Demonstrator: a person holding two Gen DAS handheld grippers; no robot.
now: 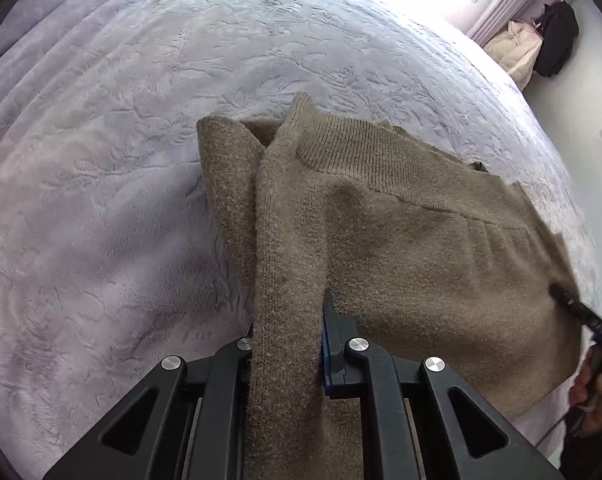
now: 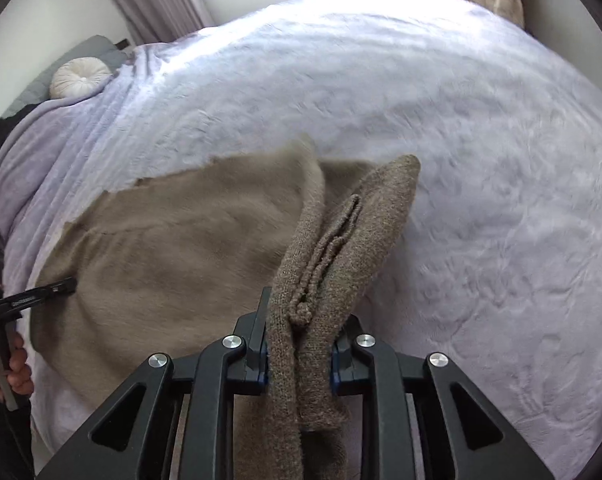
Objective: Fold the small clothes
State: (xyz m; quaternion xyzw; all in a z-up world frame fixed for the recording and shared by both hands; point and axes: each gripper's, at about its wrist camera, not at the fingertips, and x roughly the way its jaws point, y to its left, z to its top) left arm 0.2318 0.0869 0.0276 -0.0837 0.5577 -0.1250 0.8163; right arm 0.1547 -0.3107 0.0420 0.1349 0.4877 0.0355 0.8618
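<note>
Knitwear stretched between two tools: left tool and right tool each clamp a sweater edge, its length running away across the bed.

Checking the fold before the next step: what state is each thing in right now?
Sweater: partly folded on the bed, near edge bunched in both grippers.
Left gripper: shut on sweater.
Right gripper: shut on sweater, several layers between its fingers.
Blanket: spread over the bed, wrinkled at its far side.
</note>
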